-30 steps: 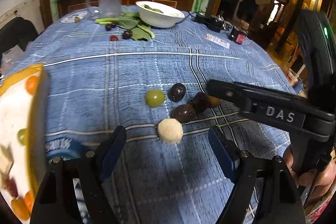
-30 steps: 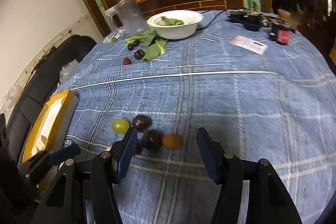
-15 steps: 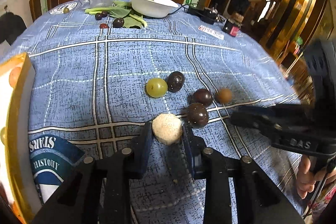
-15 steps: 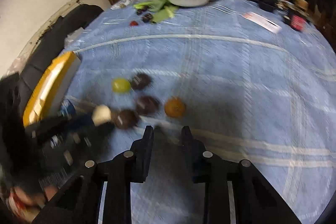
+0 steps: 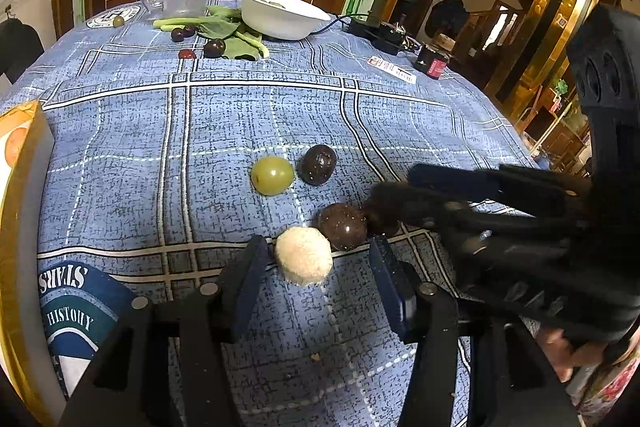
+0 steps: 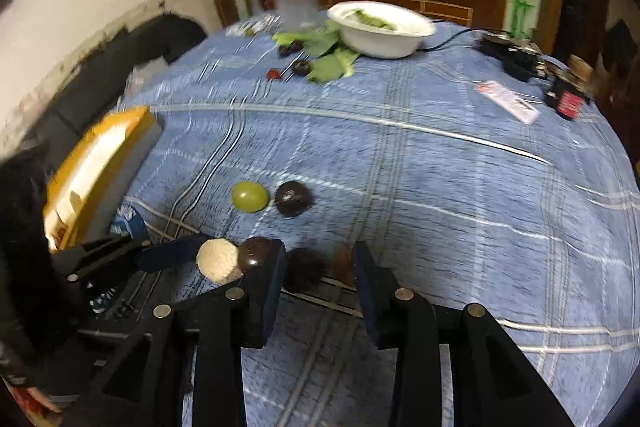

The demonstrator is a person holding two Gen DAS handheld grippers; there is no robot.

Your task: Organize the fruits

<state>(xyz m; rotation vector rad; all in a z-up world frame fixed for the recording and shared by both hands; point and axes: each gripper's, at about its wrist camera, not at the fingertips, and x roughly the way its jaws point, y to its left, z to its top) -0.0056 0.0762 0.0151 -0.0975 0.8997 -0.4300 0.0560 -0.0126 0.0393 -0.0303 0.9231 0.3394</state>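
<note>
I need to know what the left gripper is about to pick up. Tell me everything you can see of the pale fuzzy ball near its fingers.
The pale, cream-white fuzzy ball is round with a rough, crumbly-looking coat, and rests on the blue checked tablecloth. It lies between the left gripper's opening jaws, close to the left finger; the pads do not press it. On its far right side it touches a dark brown speckled ball. It looks whole and undamaged.
</note>
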